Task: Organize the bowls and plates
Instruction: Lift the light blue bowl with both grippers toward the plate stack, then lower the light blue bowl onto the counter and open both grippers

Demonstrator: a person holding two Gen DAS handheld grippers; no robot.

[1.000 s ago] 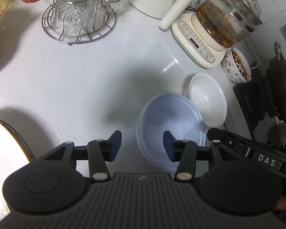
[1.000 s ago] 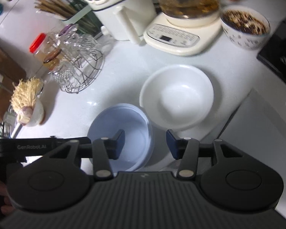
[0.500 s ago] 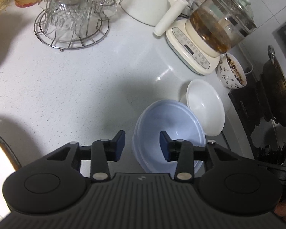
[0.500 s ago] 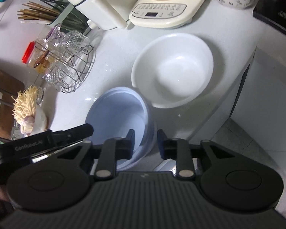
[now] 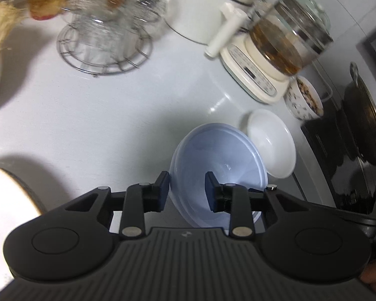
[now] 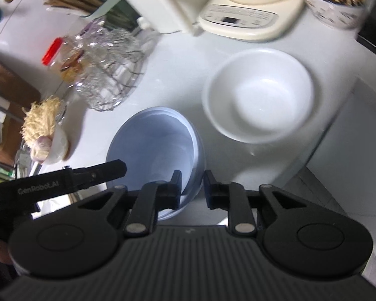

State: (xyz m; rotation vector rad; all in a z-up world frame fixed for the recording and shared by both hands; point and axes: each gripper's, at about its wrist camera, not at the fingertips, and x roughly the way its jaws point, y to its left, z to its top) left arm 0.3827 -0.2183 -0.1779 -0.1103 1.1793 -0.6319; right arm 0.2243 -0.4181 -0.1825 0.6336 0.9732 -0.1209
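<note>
A pale blue bowl (image 5: 220, 160) is held tilted above the white counter by both grippers. My left gripper (image 5: 185, 190) is shut on its left rim, one finger inside and one outside. My right gripper (image 6: 192, 186) is shut on the right rim of the blue bowl (image 6: 153, 148) in the same way. A white bowl (image 6: 260, 95) sits on the counter just right of it, and shows in the left wrist view (image 5: 272, 141) beyond the blue bowl. A white plate (image 5: 5, 198) with a dark rim lies at the left edge.
A wire rack of glasses (image 5: 105, 37), a white kettle (image 5: 205, 7), a glass tea maker on a cream base (image 5: 270, 57) and a patterned bowl (image 5: 305, 100) line the back. A black stove with a pan (image 5: 363, 130) is at the right. The counter edge (image 6: 320, 140) runs beside the white bowl.
Both grippers closed onto opposite rims of the blue bowl. The bowl has lifted and tilted off the counter.
</note>
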